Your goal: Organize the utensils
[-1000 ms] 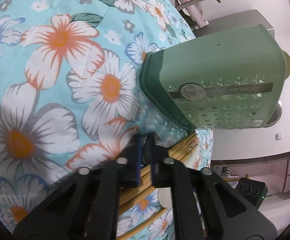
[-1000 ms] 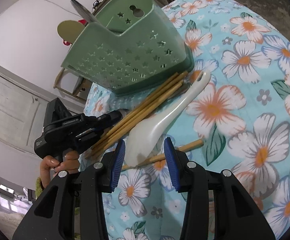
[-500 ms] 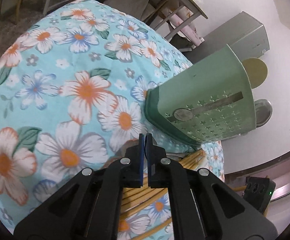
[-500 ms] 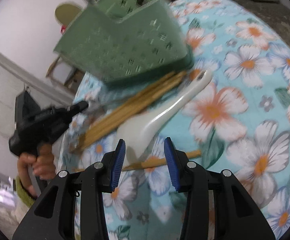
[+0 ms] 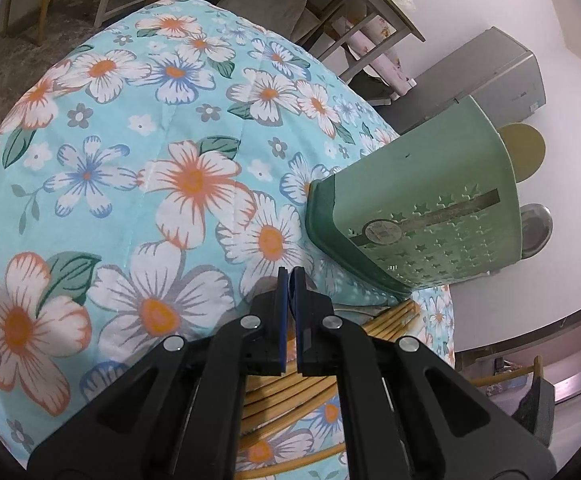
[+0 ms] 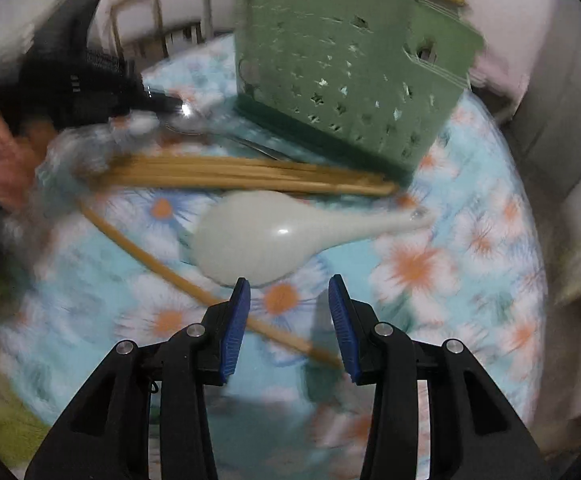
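My left gripper [image 5: 289, 280] pressed together, lifted empty beside holder [image 5: 430, 216]; right gripper [image 6: 289, 296] spread, swung over ladle [image 6: 266, 236].

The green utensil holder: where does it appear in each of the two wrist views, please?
Left wrist: the green utensil holder stands at right of centre, beyond the shut left gripper.
Right wrist: it is at top centre, behind the white spoon.
Shared landmark: the bundle of bamboo chopsticks at its base.
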{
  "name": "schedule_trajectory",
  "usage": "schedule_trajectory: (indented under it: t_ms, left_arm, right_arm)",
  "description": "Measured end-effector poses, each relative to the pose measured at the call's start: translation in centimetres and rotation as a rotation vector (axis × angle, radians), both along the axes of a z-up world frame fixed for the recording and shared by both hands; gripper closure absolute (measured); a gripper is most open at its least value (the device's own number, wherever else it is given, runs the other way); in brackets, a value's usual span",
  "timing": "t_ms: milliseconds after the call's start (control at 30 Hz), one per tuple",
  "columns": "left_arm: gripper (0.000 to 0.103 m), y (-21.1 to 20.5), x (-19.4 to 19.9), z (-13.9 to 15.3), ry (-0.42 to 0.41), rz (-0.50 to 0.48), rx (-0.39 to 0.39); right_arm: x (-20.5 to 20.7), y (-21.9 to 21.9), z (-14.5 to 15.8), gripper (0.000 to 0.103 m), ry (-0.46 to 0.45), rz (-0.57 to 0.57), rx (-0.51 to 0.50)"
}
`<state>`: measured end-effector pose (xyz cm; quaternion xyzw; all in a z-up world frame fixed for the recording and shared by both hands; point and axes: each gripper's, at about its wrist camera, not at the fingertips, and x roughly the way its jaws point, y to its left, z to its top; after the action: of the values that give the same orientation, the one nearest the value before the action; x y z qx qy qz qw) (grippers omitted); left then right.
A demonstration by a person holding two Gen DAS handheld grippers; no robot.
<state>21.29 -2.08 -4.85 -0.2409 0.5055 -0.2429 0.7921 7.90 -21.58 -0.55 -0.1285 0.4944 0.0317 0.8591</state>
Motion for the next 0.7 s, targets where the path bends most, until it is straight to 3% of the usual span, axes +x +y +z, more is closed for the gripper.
schedule_trajectory:
  t_ms: [300, 400, 700]
  left_arm:
    - [0.102, -0.2, 0.2, 0.4, -0.005, 0.0, 0.01]
    - [0.102, -0.2, 0.3, 0.5, -0.006, 0.003, 0.011]
    - [0.101, -0.2, 0.5, 0.2, 0.003, 0.007, 0.012]
  right_arm:
    - [-1.4, 5.1, -1.9, 0.063, -0.014, 0.425, -0.51]
    - [-1.4, 5.7, -2.1, 0.063, -0.024, 0.479, -0.542]
    - [-1.0, 7.2, -1.6, 0.063, -0.12, 0.448, -0.466]
